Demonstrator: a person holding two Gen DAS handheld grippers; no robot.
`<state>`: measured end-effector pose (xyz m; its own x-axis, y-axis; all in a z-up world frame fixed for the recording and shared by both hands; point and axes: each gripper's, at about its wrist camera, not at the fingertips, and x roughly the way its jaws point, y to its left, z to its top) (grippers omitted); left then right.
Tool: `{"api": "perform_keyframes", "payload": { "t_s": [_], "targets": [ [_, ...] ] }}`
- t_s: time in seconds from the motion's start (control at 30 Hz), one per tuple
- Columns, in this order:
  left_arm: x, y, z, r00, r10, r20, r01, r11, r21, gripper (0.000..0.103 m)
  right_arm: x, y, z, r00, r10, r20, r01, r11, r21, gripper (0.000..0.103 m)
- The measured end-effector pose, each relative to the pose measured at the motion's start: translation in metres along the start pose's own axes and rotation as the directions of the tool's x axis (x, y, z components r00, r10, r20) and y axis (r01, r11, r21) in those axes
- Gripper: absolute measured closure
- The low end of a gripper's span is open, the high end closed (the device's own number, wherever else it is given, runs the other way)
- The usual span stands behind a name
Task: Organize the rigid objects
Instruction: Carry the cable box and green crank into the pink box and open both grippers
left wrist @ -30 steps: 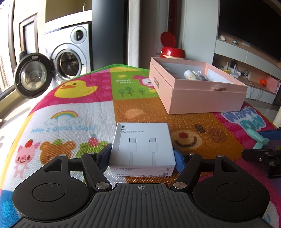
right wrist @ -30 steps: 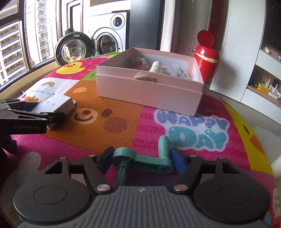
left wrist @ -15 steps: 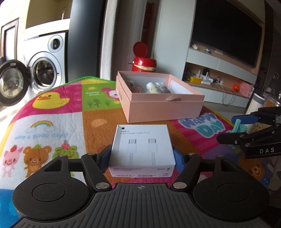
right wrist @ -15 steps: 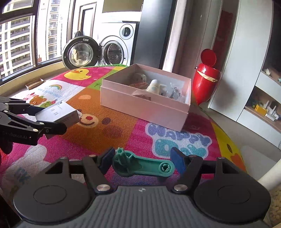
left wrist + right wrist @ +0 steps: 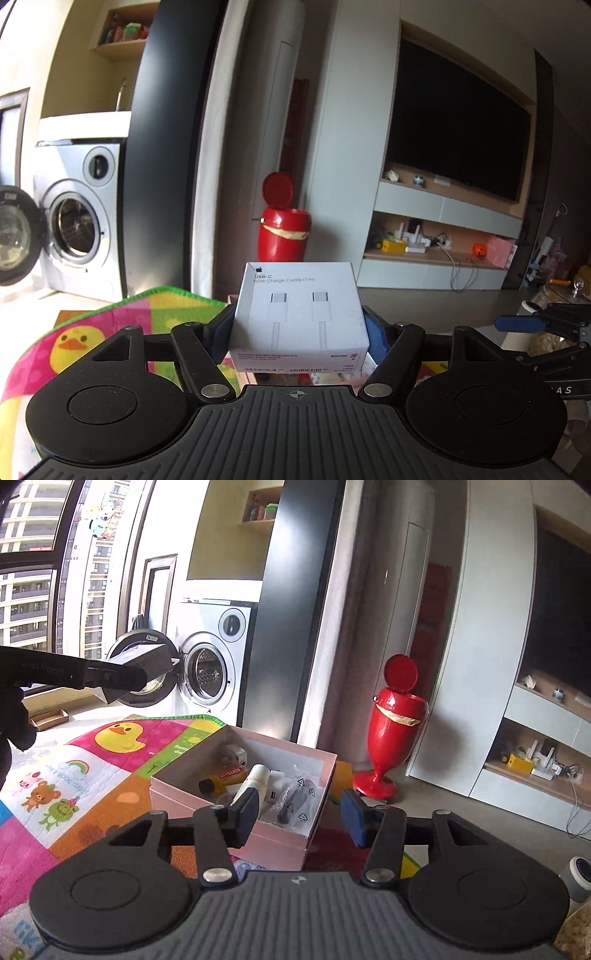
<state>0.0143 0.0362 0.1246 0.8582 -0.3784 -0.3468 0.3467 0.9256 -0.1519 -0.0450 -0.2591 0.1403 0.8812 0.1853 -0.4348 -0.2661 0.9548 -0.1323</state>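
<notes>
My left gripper (image 5: 297,334) is shut on a white USB-C cable box (image 5: 298,314) and holds it raised high; it also shows at the left of the right wrist view (image 5: 142,662). My right gripper (image 5: 299,818) is open and empty, just above the near right part of the open pink box (image 5: 255,840). The pink box holds several small items, among them a white bottle (image 5: 255,779) and clear bags (image 5: 295,805). The green crank handle is not in view. The right gripper's blue finger (image 5: 519,323) shows at the right of the left wrist view.
The pink box stands on a colourful play mat (image 5: 74,786). A red pedal bin (image 5: 395,734) stands on the floor behind it. A washing machine (image 5: 210,672) with its door open is at the back left. Shelves (image 5: 535,760) are at the right.
Both grippers rose and moved toward the pink box. My right gripper opened and no longer holds the green crank handle. My left gripper lifted the cable box higher.
</notes>
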Motion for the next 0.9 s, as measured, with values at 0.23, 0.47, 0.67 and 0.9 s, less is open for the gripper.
{"api": "perform_keyframes", "payload": {
  "t_s": [0.23,0.47,0.67,0.9],
  "targets": [
    [-0.005,0.004,-0.071,0.984,-0.035,-0.177,0.024,0.998,-0.061,0.028,0.013,-0.009,-0.066,0.973,0.056,-0.224,-0.016,0.984,0.177,0.028],
    [-0.01,-0.004,-0.096,0.972,-0.067,-0.225,0.055,0.997,-0.057,0.028,0.038,0.029,-0.076,0.967,0.049,-0.25,-0.013,0.99,0.141,0.028],
    [-0.013,-0.004,-0.103,0.969,-0.063,-0.24,0.047,0.996,-0.071,0.028,0.065,0.042,-0.071,0.963,0.085,-0.257,-0.056,0.991,0.118,0.041],
    [-0.014,0.002,-0.107,0.966,-0.054,-0.251,0.03,0.995,-0.096,0.028,0.034,0.069,-0.082,0.962,0.14,-0.234,-0.164,0.983,-0.087,0.042]
  ]
}}
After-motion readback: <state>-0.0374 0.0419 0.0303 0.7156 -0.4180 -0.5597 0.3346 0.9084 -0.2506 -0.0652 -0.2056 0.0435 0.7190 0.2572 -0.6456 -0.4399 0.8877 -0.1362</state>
